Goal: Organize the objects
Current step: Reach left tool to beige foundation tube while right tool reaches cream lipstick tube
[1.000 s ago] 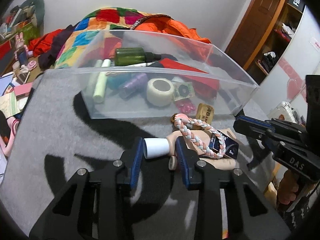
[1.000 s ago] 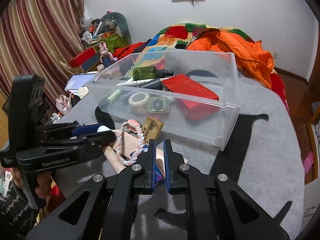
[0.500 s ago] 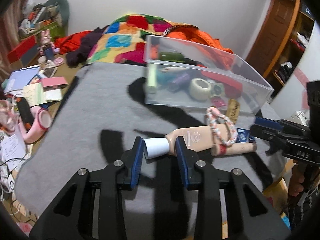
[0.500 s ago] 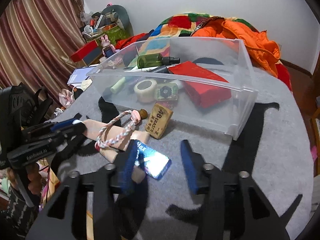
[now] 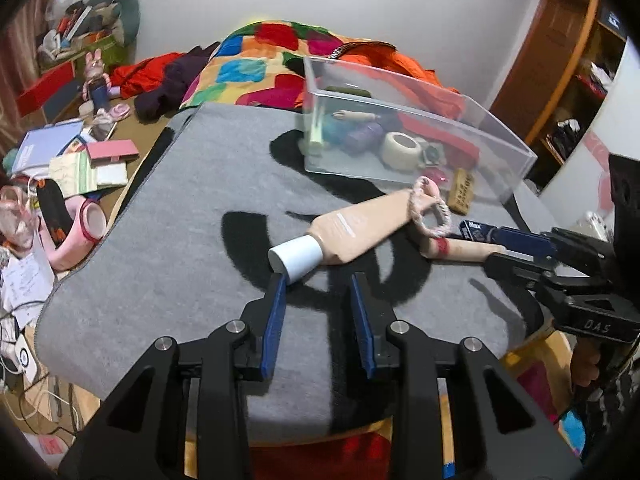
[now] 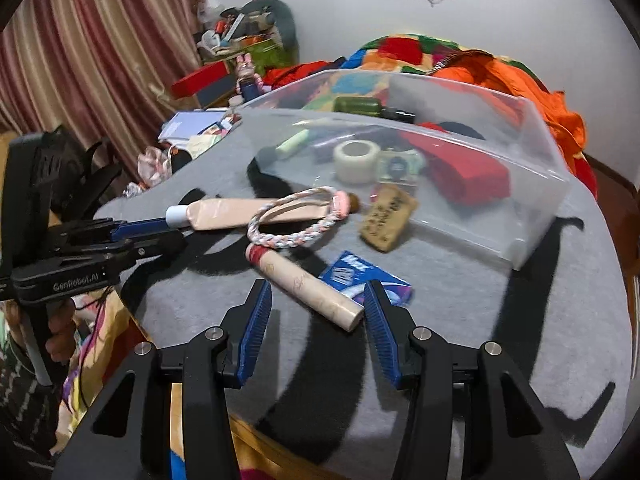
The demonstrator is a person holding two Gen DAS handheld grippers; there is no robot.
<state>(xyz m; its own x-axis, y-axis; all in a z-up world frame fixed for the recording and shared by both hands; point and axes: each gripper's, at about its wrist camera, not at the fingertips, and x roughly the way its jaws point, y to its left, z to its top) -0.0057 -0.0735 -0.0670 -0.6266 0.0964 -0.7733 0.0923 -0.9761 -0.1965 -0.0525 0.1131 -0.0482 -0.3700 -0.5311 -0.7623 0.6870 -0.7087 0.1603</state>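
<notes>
A: Left gripper [image 5: 318, 280]?
B: Jaws apart, nothing held; white cap of the beige tube [image 5: 362, 227] just ahead of its left finger; tube flat on the grey mat [image 5: 168, 220].
A: Right gripper [image 6: 316, 290]?
B: Jaws wide, empty; wooden stick [image 6: 306, 286] and blue box [image 6: 366, 276] lying between the fingertips; braided ring [image 6: 296, 218] over tube; clear bin [image 6: 532, 184] behind.

Left wrist: low, near, faces bin [image 5: 404, 132] from left | right wrist: from front | shared: beige tube [image 5: 356, 232] [image 6: 240, 212]
</notes>
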